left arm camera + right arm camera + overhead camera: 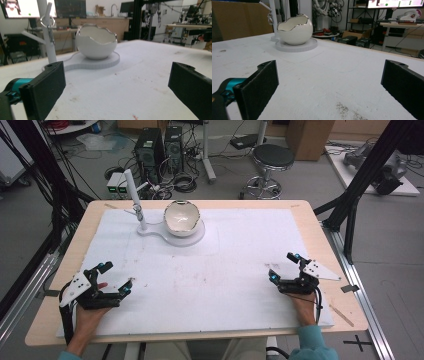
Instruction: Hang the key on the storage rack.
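Quick count of my setup: two grippers, one bowl, one stand, one white mat, one table. My left gripper (116, 279) sits at the near left corner of the mat (240, 270), my right gripper (285, 268) at the near right, well apart from each other. Both have their jaws spread wide with nothing between them, just bare mat showing in the gap in each gripper view. Jaws are flat black slabs with a slightly rough face, plus teal bits behind them.

The bowl (182, 218) is at the far middle of the mat, well away from both grippers. It's shaped like a cracked eggshell, round and glossy white, with a jagged rim edged in something silvery. It's tipped a bit, so the opening faces up and toward my side. No real long axis on it, it's pretty much a ball.

It rests on the round disc of the stand (150, 231), which is flat white and matte. A thin white post rises from the stand's small end just left of the bowl, leaning slightly, with a little metal ring hanging on it (46, 21).

The mat is foamy white with faint reddish smudges, lying on a light wooden table (320, 240).
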Tool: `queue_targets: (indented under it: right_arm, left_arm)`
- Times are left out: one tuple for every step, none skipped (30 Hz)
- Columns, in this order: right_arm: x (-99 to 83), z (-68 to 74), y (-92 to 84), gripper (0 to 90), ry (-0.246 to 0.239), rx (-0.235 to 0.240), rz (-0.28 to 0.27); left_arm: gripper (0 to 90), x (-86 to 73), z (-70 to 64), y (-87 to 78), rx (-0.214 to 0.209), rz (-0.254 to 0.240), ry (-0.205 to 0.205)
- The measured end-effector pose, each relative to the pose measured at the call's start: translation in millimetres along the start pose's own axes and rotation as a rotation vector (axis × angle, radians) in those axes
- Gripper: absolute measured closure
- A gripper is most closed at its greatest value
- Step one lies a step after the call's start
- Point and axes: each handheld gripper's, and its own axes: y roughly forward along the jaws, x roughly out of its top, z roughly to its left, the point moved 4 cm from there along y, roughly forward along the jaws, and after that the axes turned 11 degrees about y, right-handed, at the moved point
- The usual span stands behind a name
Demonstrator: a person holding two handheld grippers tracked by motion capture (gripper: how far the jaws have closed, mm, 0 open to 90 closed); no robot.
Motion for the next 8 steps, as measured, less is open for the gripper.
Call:
queue_targets:
  right_arm:
    - [-0.4, 0.8, 0.0, 0.5, 0.005, 0.001, 0.006]
    - [-0.4, 0.6, 0.1, 0.5, -0.003, 0.0, 0.006]
    - [-0.4, 0.7, 0.3, 0.6, -0.006, -0.003, 0.006]
    - [-0.4, 0.9, 0.3, 0.6, -0.009, -0.002, 0.006]
    - [-0.3, 1.0, 0.5, 0.6, -0.013, -0.002, 0.005]
    - [-0.4, 1.0, 0.5, 0.5, -0.017, -0.004, 0.005]
    - [-0.5, 1.4, 0.6, 0.5, -0.017, -0.005, 0.007]
    - [-0.7, 1.9, 0.5, 0.6, -0.016, -0.004, 0.009]
  left_arm:
    - [1.7, 0.0, -0.2, -0.6, 0.001, -0.009, -0.006]
    - [1.7, 0.0, -0.4, -1.0, 0.001, -0.013, -0.005]
    - [1.7, -0.1, -0.3, -1.0, 0.0, -0.01, -0.004]
    - [1.7, 0.0, -0.1, -0.7, 0.001, -0.011, -0.005]
    - [1.7, 0.0, -0.1, -0.7, 0.002, -0.012, -0.008]
    - [1.7, 0.0, -0.2, -0.9, 0.0, -0.012, -0.007]
    - [1.7, -0.1, -0.1, -1.0, 0.001, -0.011, -0.004]
    - [1.7, -0.1, -0.1, -1.0, 0.001, -0.011, -0.003]
